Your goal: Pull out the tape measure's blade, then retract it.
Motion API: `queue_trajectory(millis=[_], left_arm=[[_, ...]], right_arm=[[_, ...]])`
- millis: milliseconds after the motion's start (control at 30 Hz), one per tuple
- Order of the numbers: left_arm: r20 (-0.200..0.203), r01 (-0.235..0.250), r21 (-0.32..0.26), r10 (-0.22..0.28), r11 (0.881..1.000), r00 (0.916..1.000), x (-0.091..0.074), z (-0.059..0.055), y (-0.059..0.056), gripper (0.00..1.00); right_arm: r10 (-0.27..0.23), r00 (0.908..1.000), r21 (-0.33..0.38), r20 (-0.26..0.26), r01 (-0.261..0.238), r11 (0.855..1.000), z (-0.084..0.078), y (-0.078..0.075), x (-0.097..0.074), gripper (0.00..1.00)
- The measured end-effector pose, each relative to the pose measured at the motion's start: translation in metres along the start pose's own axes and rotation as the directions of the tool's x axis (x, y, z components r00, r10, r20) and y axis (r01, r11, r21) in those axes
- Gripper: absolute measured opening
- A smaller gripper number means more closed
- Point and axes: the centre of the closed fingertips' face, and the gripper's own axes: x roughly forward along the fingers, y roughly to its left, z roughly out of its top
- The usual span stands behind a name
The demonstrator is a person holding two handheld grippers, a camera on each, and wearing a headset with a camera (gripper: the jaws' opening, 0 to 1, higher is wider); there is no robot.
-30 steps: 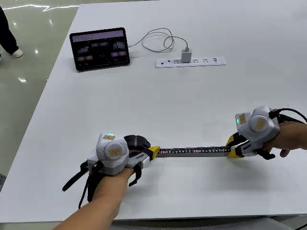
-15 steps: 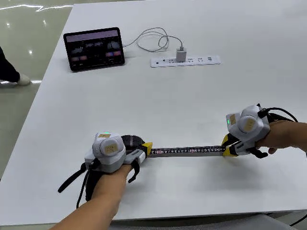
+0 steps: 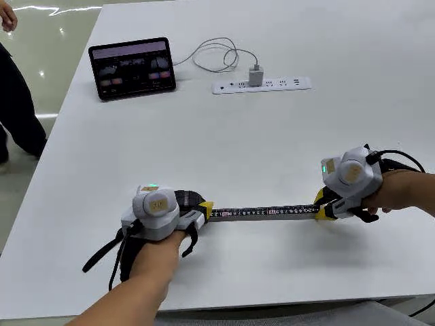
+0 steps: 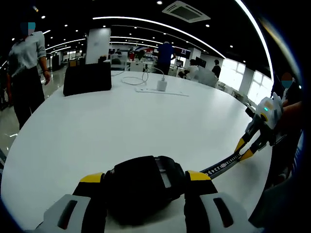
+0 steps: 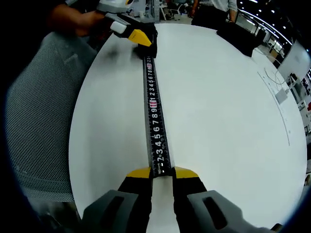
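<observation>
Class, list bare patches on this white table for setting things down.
Bare: the middle between black tablet, white power strip and extended tape blade; the far right. Crowded: the near band, from left gripper on the black tape case to right gripper.

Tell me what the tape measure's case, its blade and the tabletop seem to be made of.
Black tape measure case: probably matte plastic or rubber; dull, rounded, moulded. Dark numbered blade: likely thin coated metal; it runs flat and straight with printed white numerals. White tabletop: smooth laminate or painted board, uncertain; even, faint sheen.
</observation>
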Motion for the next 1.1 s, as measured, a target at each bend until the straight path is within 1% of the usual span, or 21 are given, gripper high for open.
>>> queue_trajectory(millis=[200, 600, 1100], left_arm=[[-0.002, -0.005, 0.013, 0.005, 1.0, 1.0, 0.0, 0.0, 0.001, 0.6], [-0.006, -0.001, 0.006, 0.001, 1.0, 1.0, 0.0, 0.0, 0.001, 0.6], [-0.012, 0.003, 0.005, -0.003, 1.0, 0.9999, 0.0, 0.001, 0.002, 0.6]], right_arm=[[0.002, 0.9999, -0.012, 0.011, -0.001, 1.0, 0.003, 0.001, 0.001, 0.11], [-0.001, 0.9998, -0.003, 0.019, 0.001, 1.0, 0.006, 0.0, 0.002, 0.11], [-0.001, 0.9994, 0.0, 0.034, 0.001, 1.0, 0.009, -0.007, 0.01, 0.11]])
